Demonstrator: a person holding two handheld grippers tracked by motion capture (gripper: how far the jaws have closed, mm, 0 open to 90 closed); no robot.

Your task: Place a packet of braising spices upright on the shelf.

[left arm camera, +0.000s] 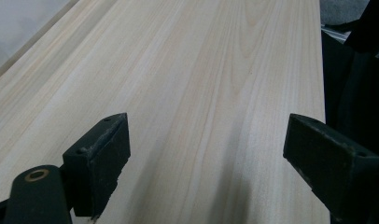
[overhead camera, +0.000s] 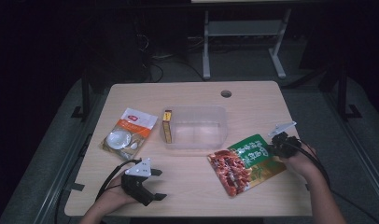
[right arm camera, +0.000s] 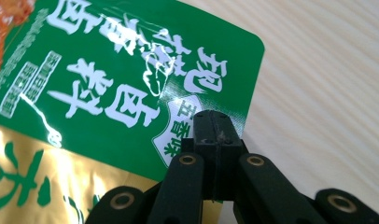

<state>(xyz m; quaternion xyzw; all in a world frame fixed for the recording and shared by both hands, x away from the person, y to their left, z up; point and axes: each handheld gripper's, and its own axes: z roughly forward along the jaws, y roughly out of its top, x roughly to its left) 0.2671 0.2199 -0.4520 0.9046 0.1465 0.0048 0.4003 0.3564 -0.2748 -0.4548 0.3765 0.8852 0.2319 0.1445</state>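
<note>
Green-and-red snack pouch (overhead camera: pixel 243 163) flat on table's right front, edge pinched.

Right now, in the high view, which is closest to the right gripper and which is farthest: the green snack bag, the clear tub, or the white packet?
1. Green snack bag: pinched in the right gripper.
2. Clear tub: table middle.
3. White packet: far left.
</note>
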